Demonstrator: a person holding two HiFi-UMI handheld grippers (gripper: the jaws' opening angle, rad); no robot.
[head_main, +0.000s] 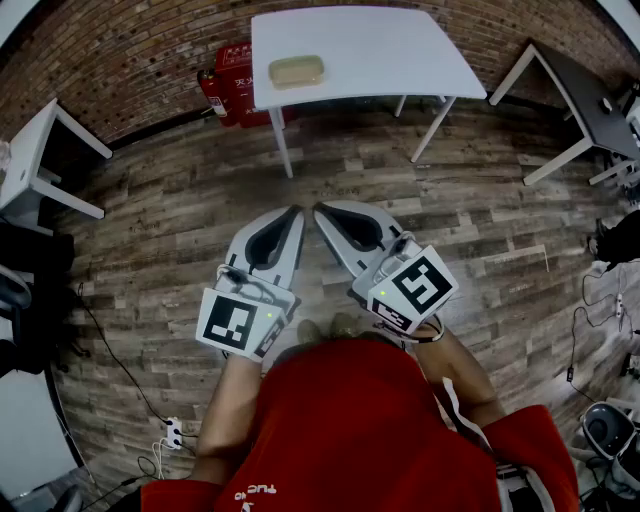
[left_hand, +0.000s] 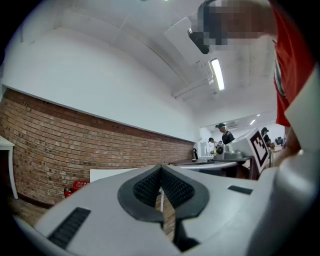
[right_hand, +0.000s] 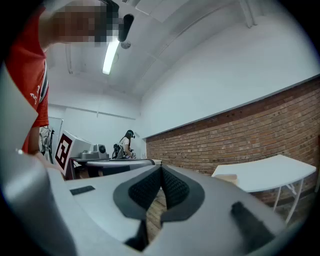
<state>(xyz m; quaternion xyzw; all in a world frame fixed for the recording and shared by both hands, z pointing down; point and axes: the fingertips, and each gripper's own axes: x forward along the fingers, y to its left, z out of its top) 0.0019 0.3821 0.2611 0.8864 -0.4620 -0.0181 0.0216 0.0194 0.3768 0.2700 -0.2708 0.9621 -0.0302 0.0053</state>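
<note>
I hold both grippers side by side in front of my chest, above the wooden floor (head_main: 200, 200). The left gripper (head_main: 296, 210) is shut, its dark ribbed pads (left_hand: 150, 187) pressed together with nothing between them. The right gripper (head_main: 318, 210) is also shut and empty, its pads (right_hand: 172, 187) meeting at the tips. Their tips nearly touch each other. Ahead stands a white table (head_main: 400, 50) with a tan sponge-like block (head_main: 296, 71) near its left end. The table (right_hand: 265, 175) and the block (right_hand: 226, 177) also show in the right gripper view.
Red fire extinguishers (head_main: 225, 85) stand against the brick wall (head_main: 130, 50) left of the table. A white table (head_main: 30, 150) is at the left, a dark table (head_main: 580, 90) at the right. Cables (head_main: 150, 430) lie on the floor. People (left_hand: 222, 135) stand far off.
</note>
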